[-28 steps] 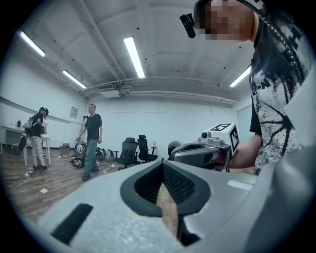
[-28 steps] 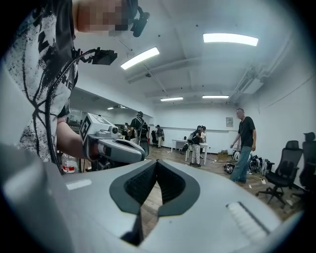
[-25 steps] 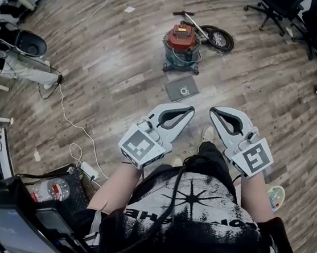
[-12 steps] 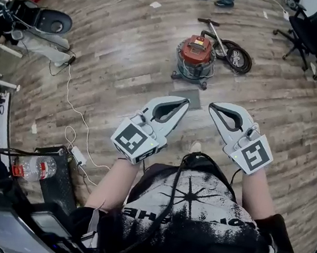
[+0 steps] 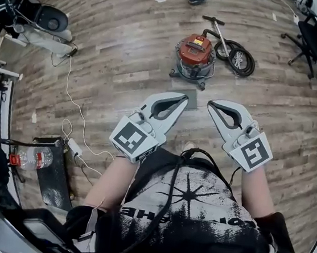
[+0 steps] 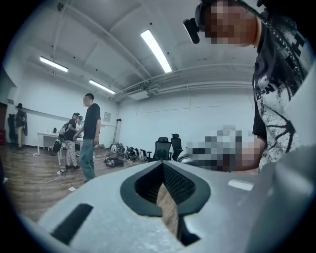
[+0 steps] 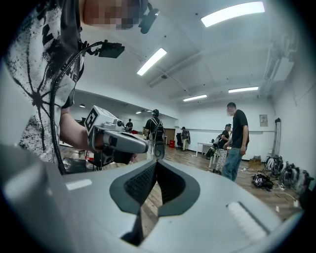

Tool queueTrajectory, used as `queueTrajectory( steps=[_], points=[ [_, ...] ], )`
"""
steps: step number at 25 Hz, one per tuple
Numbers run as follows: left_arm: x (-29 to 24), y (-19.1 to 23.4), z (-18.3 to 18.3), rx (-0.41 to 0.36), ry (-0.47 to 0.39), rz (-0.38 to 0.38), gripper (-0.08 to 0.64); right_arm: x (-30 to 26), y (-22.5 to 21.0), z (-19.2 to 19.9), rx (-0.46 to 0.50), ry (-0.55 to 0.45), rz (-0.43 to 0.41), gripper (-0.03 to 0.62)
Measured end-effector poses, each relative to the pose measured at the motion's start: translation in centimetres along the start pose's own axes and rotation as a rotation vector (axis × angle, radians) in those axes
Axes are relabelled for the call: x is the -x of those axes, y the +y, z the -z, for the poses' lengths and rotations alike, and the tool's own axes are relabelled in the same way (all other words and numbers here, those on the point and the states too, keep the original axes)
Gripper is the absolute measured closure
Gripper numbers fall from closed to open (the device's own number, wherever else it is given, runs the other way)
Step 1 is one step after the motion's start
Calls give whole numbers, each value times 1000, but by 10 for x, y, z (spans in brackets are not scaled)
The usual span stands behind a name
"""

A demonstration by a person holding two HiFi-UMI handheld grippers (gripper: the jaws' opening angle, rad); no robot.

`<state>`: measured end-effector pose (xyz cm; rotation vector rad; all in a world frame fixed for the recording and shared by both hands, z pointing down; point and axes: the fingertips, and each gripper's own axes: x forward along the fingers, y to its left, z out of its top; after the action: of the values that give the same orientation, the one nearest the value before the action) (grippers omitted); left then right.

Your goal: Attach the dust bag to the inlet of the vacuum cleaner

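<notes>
On the floor, the dust bag (image 5: pixel 192 100) is lying flat, probably light and floppy; I am judging its edge the best hold. Left claw (image 5: pixel 180 99) and right claw (image 5: pixel 212 105) are hovering closed, empty.

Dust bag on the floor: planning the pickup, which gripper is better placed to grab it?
Left, slightly: the left gripper lines up with the dust bag before the vacuum cleaner; the right gripper points beside it. Both are shut, empty.
</notes>
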<state>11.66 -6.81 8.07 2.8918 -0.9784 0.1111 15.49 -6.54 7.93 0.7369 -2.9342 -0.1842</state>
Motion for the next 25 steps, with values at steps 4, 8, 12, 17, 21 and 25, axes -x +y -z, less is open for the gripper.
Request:
queueTrajectory(
  steps=[4, 8, 12, 17, 21, 25],
  points=[
    [-11, 10, 4, 21, 16, -19, 560, -2, -13, 3, -8, 3, -2, 584],
    [-10, 22, 6, 31, 14, -8, 560, -14, -18, 6, -10, 19, 3, 584],
    [-5, 44, 9, 37, 23, 24, 560, -34, -24, 6, -15, 34, 37, 584],
    [2, 77, 0, -20, 28, 83, 560, -70, -31, 5, -16, 36, 89, 584],
    [11, 103, 1, -31, 50, 146, 560, -99, -39, 0, -7, 31, 155, 584],
    [15, 131, 2, -21, 39, 194, 560, -124, -45, 2, -10, 43, 213, 584]
  ],
)
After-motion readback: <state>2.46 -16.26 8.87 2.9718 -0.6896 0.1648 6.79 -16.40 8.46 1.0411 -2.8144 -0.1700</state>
